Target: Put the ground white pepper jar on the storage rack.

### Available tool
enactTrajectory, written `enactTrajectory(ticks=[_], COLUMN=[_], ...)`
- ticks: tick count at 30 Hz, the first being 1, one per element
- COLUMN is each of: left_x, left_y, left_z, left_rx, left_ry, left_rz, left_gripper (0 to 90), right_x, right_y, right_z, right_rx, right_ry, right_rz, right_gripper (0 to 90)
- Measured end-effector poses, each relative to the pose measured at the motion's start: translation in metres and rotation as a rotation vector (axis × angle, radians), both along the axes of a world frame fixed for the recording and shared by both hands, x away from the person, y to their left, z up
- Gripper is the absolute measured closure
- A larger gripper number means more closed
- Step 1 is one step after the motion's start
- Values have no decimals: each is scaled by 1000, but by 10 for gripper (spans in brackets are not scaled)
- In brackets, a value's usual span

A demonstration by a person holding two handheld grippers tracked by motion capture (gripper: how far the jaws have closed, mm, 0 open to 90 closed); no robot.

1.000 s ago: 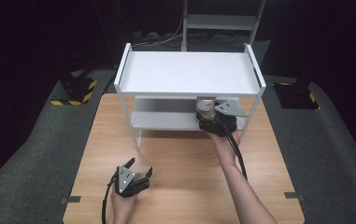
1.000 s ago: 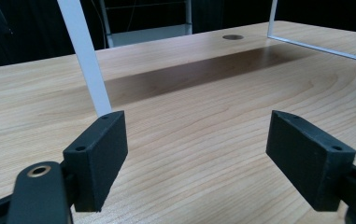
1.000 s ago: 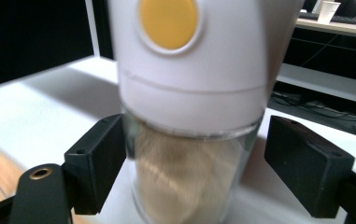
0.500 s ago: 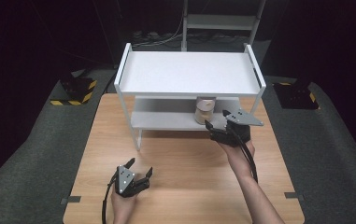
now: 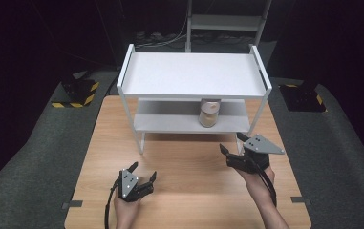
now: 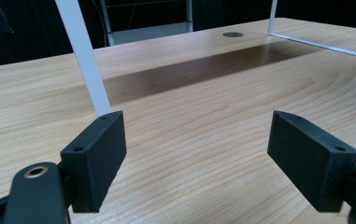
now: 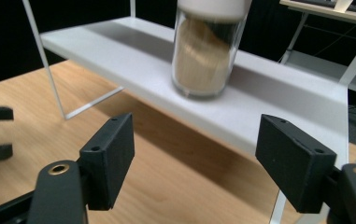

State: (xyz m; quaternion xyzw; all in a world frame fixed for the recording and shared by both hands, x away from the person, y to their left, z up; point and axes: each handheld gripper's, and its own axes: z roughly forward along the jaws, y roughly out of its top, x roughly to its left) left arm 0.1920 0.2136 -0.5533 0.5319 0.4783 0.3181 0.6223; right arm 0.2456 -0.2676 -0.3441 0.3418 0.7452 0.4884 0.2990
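A white two-tier rack (image 5: 194, 74) stands at the far side of the wooden table (image 5: 189, 200). On its lower shelf (image 7: 259, 107) a glass jar (image 5: 209, 114) with a white lid and tan contents stands upright; the jar (image 7: 207, 51) is straight ahead in the right gripper view. My right gripper (image 5: 232, 143) is open in front of the rack's right end, a short way back from the jar, and the right gripper (image 7: 194, 140) holds nothing. My left gripper (image 5: 143, 171) is open near the front edge and low over the wood. The left gripper (image 6: 199, 135) is empty and faces a rack leg (image 6: 89, 70).
Grey mats flank the table, with a yellow-and-black striped block on the left one (image 5: 77, 93) and another on the right (image 5: 304, 98). A second white frame (image 5: 225, 21) stands behind the rack in the dark. A round hole (image 6: 233, 34) sits in the tabletop.
My right gripper has let go of the jar on the lower shelf and drawn back toward the person and to the right, its jaws now apart. The left gripper has stayed put.
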Motion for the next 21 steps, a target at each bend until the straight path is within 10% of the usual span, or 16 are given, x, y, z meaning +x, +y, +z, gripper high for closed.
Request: enactTrajectory(ticks=[21], left_x=[1], left_y=[-1], left_z=[1], left_rx=[38], left_ry=[4], left_rz=[-19], left_gripper=[196], right_x=[-32], right_y=[-9], right_z=[-71], right_rx=[-6], right_ry=[81], right_rz=[-30], right_gripper=[278])
